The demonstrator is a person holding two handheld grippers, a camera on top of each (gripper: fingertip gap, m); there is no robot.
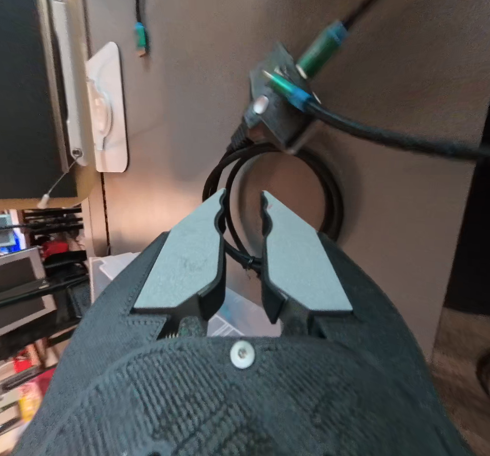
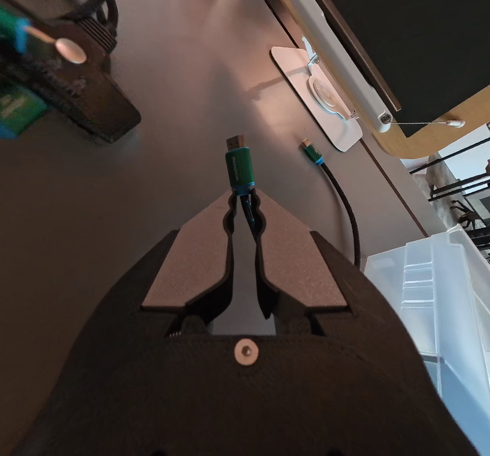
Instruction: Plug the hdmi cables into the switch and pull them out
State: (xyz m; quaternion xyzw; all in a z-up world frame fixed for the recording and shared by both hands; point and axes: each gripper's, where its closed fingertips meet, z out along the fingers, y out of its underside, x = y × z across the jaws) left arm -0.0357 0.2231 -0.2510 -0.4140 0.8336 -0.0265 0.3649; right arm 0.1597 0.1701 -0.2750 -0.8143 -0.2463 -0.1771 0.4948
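The switch (image 1: pixel 275 104), a small dark box with a pale round button, sits on the grey table (image 1: pixel 185 85) with two green-and-blue plugs at it: one plug (image 1: pixel 318 53) stands against its far edge on a black cable, the other plug (image 1: pixel 287 89) lies across its top with its metal tip pointing over the box, though blur hides whether either is fully seated. A black lead leaves the switch's near end and runs into a tied coil of cable (image 1: pixel 278 194) just below it. The left gripper (image 1: pixel 242 196) hovers over that coil with its jaws partly apart – one strand passes behind the gap, and no pad presses on it. A third plug (image 2: pixel 238 163) is off the table in the right gripper (image 2: pixel 243 191), whose fingertips are pinched on the blue collar at the plug's base, the braided cable trailing back between the fingers and the bare metal end pointing away. A fourth plug (image 2: pixel 314 153) lies loose on the table to its right, near a white plate (image 2: pixel 313 93) – beside that runs a white bar along a dark panel, and a clear plastic bin (image 2: pixel 429 297) stands at the table's edge
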